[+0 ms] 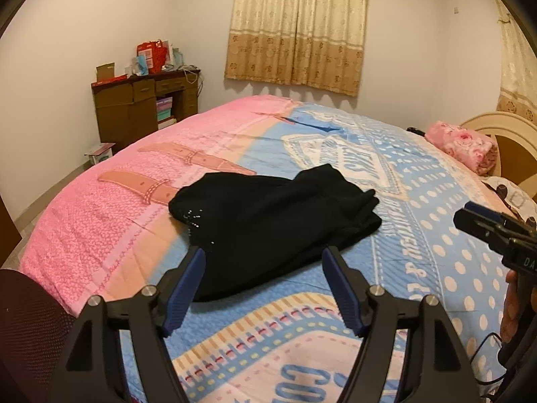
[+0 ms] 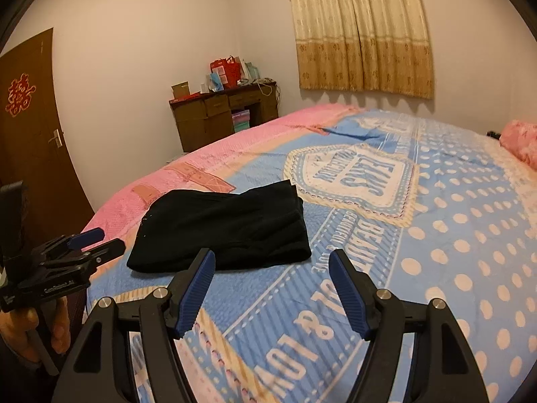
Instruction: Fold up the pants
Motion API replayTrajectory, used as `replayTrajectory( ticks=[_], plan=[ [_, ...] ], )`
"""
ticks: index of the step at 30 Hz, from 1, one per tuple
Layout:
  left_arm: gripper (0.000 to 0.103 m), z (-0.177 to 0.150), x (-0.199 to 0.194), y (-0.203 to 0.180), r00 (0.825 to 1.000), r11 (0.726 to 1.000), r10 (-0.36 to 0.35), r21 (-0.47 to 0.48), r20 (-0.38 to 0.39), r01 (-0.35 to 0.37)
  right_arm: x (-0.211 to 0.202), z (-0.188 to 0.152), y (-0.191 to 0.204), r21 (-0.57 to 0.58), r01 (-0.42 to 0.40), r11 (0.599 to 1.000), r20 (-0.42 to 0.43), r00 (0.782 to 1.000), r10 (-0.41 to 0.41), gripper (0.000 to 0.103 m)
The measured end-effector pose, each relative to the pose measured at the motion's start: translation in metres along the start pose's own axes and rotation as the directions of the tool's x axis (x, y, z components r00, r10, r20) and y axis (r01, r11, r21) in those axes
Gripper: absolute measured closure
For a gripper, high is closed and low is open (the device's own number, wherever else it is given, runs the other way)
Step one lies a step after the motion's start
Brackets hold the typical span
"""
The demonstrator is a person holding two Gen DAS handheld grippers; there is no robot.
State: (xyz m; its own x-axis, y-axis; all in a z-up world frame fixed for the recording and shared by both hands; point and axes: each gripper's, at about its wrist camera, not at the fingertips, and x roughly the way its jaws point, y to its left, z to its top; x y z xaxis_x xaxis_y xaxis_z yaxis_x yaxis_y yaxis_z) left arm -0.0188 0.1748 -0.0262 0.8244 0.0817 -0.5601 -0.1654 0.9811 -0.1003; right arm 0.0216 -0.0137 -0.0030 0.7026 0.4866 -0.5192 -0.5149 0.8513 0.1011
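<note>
Both my left hand-held gripper [image 1: 263, 258] and right hand-held gripper [image 2: 272, 262] gape empty; the folded pants [image 1: 268, 228] look bulky and may spring open on the bed [image 1: 436, 235].

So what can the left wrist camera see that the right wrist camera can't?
Only the left wrist view shows the cream headboard, a red mesh chair back, and the right gripper from the side.

Only the right wrist view shows the brown door with its red paper decoration, and the left gripper from the side.

Both show the folded black pants on the bedspread, the wooden desk, the curtains, a pink floral pillow, and open, empty jaws.
</note>
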Motion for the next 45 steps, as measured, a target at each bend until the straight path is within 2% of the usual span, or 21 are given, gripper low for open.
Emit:
replayTrajectory(
  ticks=[4, 10, 35, 45],
  plan=[
    [0.028, 0.001, -0.006, -0.006, 1.0, 1.0, 0.0, 0.014, 0.014, 0.0, -0.009, -0.001, 0.004, -0.009, 0.004, 1.0, 0.011, 1.0, -0.004, 0.031],
    [0.02, 0.0, -0.009, -0.009, 1.0, 1.0, 0.013, 0.021, 0.027, -0.014, -0.012, -0.008, 0.006, -0.003, -0.002, 1.0, 0.016, 1.0, 0.002, 0.031],
    [0.02, -0.004, -0.001, -0.005, 0.999, 0.999, 0.032, 0.031, -0.001, -0.032, -0.016, -0.019, 0.011, -0.008, -0.018, 1.0, 0.006, 1.0, 0.018, 0.031],
    [0.02, -0.002, -0.007, -0.01, 0.998, 0.997, 0.054, 0.049, 0.015, -0.055, -0.021, -0.016, 0.017, -0.018, -0.027, 0.999, 0.018, 0.999, 0.028, 0.031]
  ],
)
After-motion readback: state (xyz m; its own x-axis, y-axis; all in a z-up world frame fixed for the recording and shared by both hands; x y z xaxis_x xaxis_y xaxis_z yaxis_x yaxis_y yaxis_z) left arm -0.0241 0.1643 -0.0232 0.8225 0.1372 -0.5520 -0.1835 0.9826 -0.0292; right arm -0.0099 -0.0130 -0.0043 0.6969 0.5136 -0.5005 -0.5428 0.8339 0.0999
